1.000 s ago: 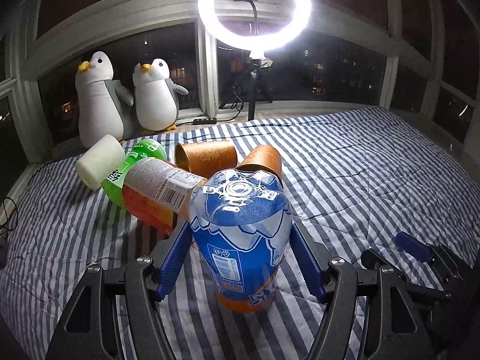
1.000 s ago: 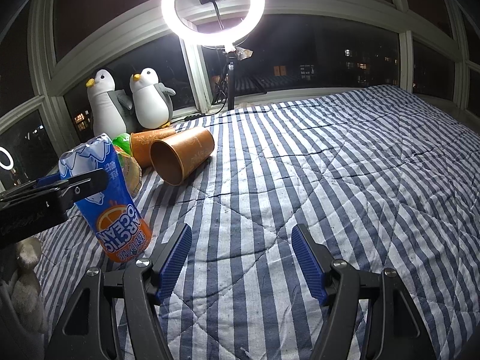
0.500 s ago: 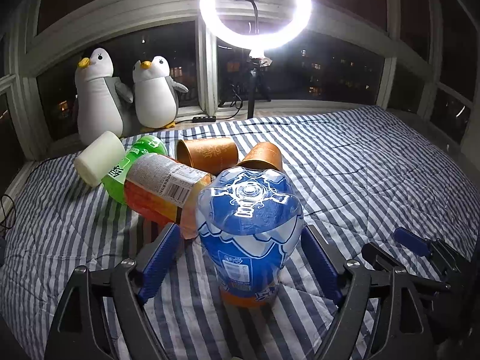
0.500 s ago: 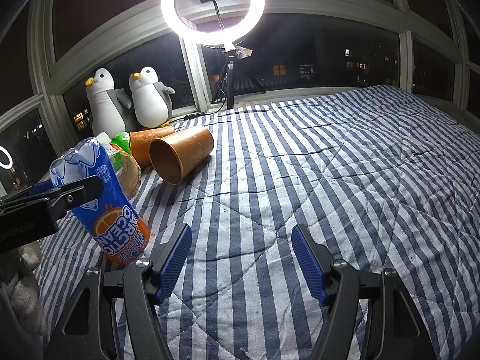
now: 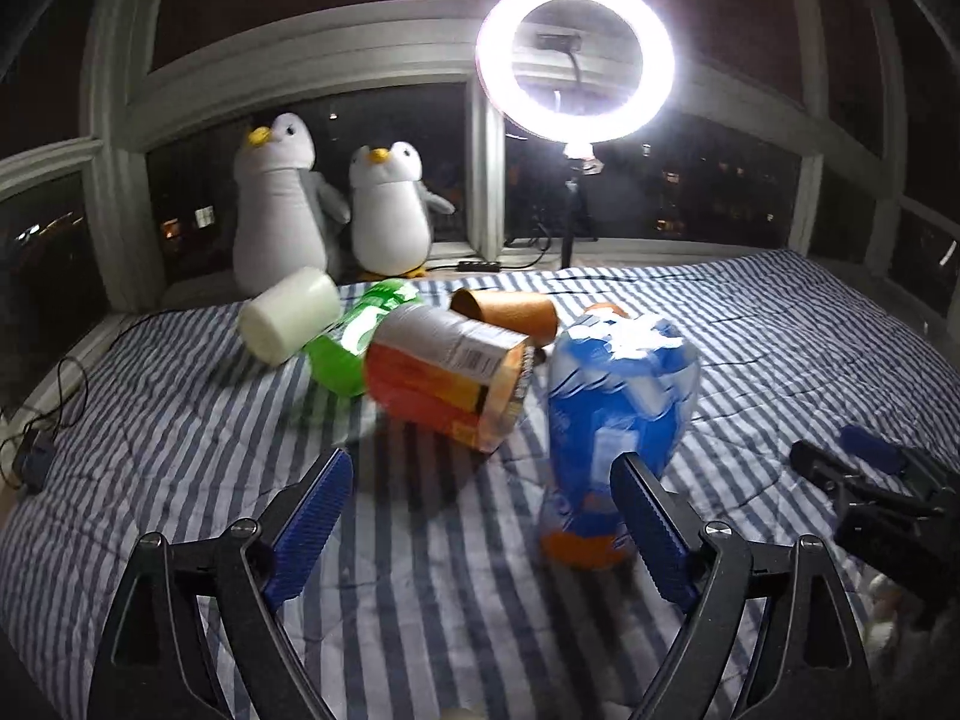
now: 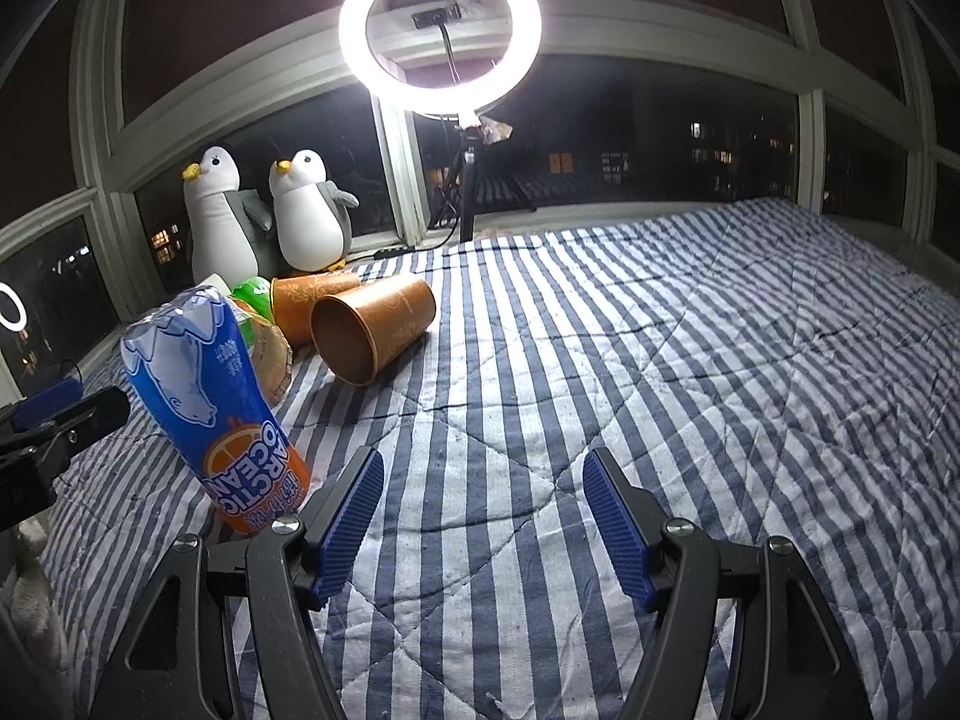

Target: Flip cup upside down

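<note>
Both your left gripper (image 5: 480, 516) and right gripper (image 6: 483, 519) gape empty; blue cup (image 6: 213, 402) stands inverted near left, flip apparently done.

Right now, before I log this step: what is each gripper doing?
Left gripper: open, holding nothing; the blue bottle stands free beside it.
Right gripper: open, empty.

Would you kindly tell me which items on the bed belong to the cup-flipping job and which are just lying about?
Job:
- blue and orange plastic cup, standing upside down, released
- open left gripper
- open right gripper

Lying about:
- two brown paper cups on their sides
- orange labelled cup
- green cup
- white cylinder
- two plush penguins
- ring light
</note>
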A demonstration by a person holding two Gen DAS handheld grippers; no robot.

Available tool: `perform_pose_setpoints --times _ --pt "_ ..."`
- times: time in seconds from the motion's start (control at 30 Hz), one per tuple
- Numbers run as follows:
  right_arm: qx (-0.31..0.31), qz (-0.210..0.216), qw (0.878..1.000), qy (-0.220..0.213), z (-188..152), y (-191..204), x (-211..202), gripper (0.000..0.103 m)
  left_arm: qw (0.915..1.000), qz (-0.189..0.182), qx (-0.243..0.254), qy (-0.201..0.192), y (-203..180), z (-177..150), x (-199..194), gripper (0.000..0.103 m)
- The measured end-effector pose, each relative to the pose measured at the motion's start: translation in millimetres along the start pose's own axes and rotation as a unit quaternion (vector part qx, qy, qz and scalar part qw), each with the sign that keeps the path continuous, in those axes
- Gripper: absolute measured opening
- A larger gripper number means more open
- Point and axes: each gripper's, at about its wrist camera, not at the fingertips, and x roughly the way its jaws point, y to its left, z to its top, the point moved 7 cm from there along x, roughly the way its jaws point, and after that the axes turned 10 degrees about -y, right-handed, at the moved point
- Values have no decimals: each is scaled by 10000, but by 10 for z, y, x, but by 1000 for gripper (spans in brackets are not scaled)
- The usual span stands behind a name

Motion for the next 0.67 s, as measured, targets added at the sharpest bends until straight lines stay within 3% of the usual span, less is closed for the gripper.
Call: perform_pose_setpoints --times 0.07,0.37,0.67 --pt "-50 -25 10000 -51 13 28 -30 71 10000 64 -42 -34 42 -42 -6 93" --pt "-189 -78 9998 -30 -2 62 -19 71 9997 225 -70 19 75 -278 67 102" --pt "-157 -88 9998 12 -6 41 11 72 9997 213 -91 37 63 -285 93 102"
